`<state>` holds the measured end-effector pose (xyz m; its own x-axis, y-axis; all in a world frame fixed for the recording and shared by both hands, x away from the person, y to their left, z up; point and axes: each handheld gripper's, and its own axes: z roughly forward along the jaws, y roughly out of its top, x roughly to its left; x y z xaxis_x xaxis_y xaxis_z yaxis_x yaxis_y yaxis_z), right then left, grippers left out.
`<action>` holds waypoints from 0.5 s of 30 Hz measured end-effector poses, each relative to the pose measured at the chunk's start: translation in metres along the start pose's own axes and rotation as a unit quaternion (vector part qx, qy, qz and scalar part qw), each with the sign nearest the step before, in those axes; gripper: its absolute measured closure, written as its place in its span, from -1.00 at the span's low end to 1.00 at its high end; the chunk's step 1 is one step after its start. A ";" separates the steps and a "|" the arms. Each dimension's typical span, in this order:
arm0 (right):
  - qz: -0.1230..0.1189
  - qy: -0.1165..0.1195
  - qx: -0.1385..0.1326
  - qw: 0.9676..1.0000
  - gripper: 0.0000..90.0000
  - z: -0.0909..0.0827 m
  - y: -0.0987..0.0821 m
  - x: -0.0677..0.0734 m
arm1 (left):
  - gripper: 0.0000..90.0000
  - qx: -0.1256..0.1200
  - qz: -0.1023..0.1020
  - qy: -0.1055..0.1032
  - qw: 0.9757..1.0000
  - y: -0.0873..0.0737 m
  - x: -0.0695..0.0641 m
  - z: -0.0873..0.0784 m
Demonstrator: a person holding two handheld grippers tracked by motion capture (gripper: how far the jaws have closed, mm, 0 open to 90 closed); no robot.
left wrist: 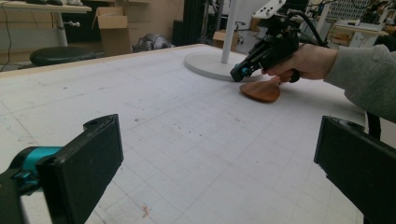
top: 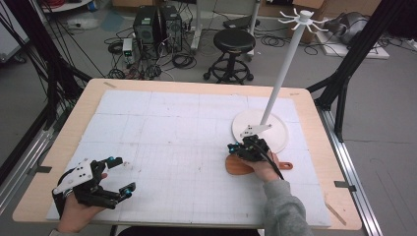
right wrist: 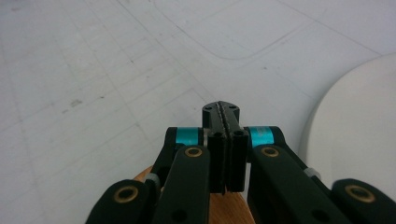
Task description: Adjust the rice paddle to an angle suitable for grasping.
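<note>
My right gripper point(top: 235, 147) hovers over the mat right of centre, its jaws pressed together with nothing between them point(right wrist: 221, 111). Just beneath and behind its tips lies a brown wooden paddle-shaped board point(top: 238, 167), whose short handle point(top: 286, 165) points right past the hand. In the left gripper view the same board point(left wrist: 261, 89) lies flat under the right gripper point(left wrist: 242, 72). At the near left corner my left gripper point(top: 124, 175) rests low over the mat, jaws wide apart and empty point(left wrist: 219, 158).
A white hook stand rises from a round white base point(top: 275, 140) just behind the right gripper, with a tall pole point(top: 282, 73) and hooks on top point(top: 305, 17). A white gridded mat point(top: 172, 132) covers the wooden table. A stool point(top: 235, 42) stands beyond the far edge.
</note>
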<state>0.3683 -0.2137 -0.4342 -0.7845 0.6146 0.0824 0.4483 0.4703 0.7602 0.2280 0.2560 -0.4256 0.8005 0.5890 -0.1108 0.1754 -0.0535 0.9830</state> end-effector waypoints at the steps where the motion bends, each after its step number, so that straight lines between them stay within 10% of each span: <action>1: 0.000 0.000 0.000 1.000 1.00 0.000 0.000 0.000 | -0.96 -0.001 -0.002 0.001 1.000 0.000 -0.001 0.000; 15: -0.007 -0.040 0.041 0.998 1.00 0.009 -0.002 -0.002 | -0.96 0.005 -0.001 0.007 1.000 -0.002 -0.002 -0.004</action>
<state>0.3725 -0.2102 -0.4414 -0.7562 0.6540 0.0180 0.4731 0.5276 0.7056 0.2236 0.2582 -0.4265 0.7924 0.5998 -0.1110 0.1830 -0.0603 0.9813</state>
